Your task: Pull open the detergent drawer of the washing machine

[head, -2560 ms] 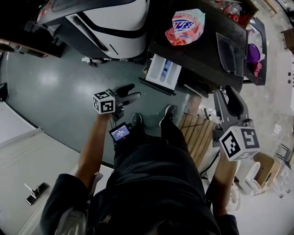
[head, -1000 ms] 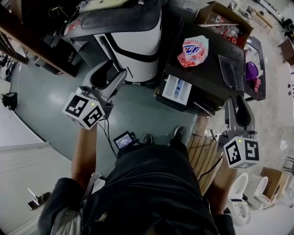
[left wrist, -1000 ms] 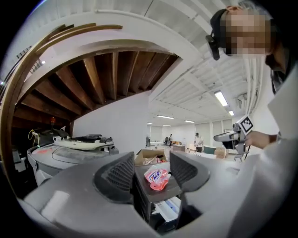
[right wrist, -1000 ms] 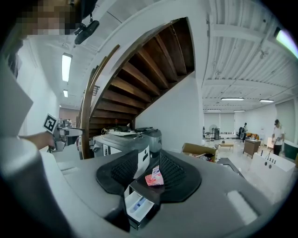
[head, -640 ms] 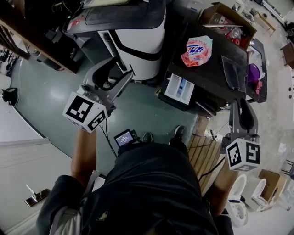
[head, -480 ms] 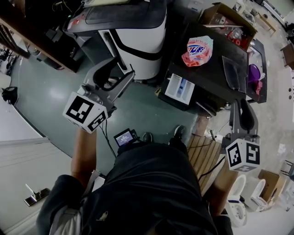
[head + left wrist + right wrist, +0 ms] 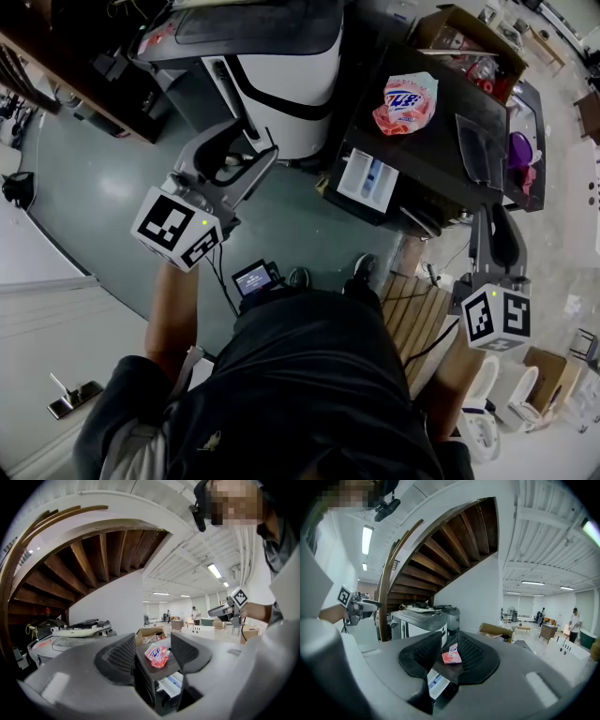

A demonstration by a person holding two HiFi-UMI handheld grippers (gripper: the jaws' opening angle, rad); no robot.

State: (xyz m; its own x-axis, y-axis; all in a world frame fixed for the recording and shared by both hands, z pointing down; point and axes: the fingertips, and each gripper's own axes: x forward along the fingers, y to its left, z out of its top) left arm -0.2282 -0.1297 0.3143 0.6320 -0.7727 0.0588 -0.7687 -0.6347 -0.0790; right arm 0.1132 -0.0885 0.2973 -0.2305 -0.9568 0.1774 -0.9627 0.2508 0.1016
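Observation:
The black washing machine (image 7: pixel 427 155) stands at the upper right of the head view. Its white detergent drawer (image 7: pixel 367 176) juts out of the front, with a blue insert showing. A pink detergent bag (image 7: pixel 405 101) lies on the lid. My left gripper (image 7: pixel 246 142) is held up to the left of the drawer, well apart from it, jaws open and empty. In the left gripper view the bag (image 7: pixel 157 654) and drawer (image 7: pixel 169 685) show far off through the gap. My right gripper (image 7: pixel 492 217) hangs to the right of the machine, its jaws a little apart with nothing between them.
A white and black machine (image 7: pixel 281 66) stands left of the washer. A cardboard box (image 7: pixel 459 33) sits behind it. A small screen device (image 7: pixel 251 278) with a cable lies on the green floor by the person's feet. A wooden pallet (image 7: pixel 417 314) lies at the right.
Since the earliest frame my left gripper has risen and moved left, away from the drawer. Over the last second both grippers barely shift. The drawer stays pulled out throughout.

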